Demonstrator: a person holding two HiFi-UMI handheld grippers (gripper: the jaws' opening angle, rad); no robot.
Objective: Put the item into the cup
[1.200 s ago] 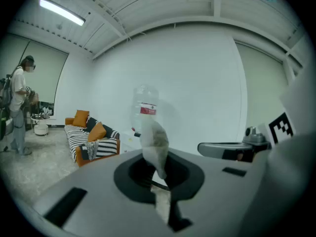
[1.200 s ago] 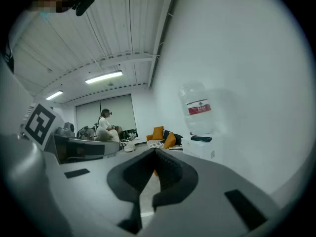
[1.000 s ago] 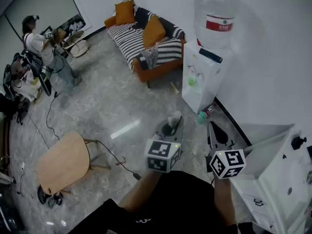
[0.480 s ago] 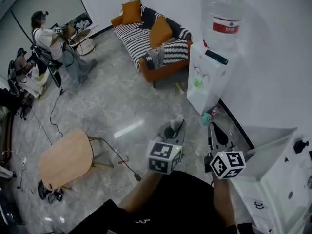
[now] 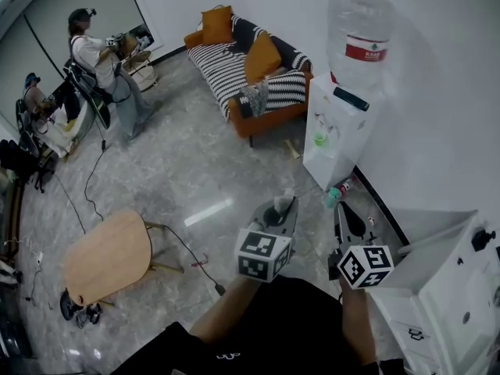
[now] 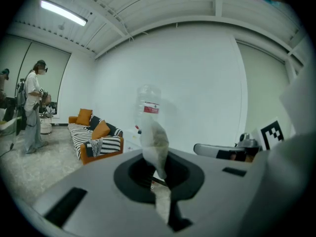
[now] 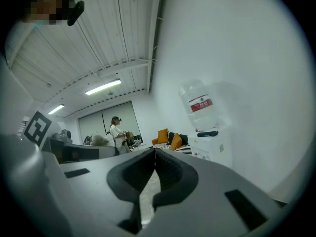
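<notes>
My left gripper is shut on a small pale, translucent packet, which sticks up from the closed jaws in the left gripper view. That gripper points across the room toward a water dispenser. My right gripper is held beside it, shut with nothing between its jaws. A small green cup-like thing sits in the niche of the dispenser. Both grippers hang in the air over the floor, well short of the dispenser.
An orange and striped sofa stands against the far wall. A wooden side table with a cable is at the lower left. White cabinets are close on the right. A person stands at the back left. A green object lies by the dispenser's foot.
The head view has drifted slightly, so the room sits a little lower and to the right. The person at the back has shifted. Both grippers stay put, the left still on the packet.
</notes>
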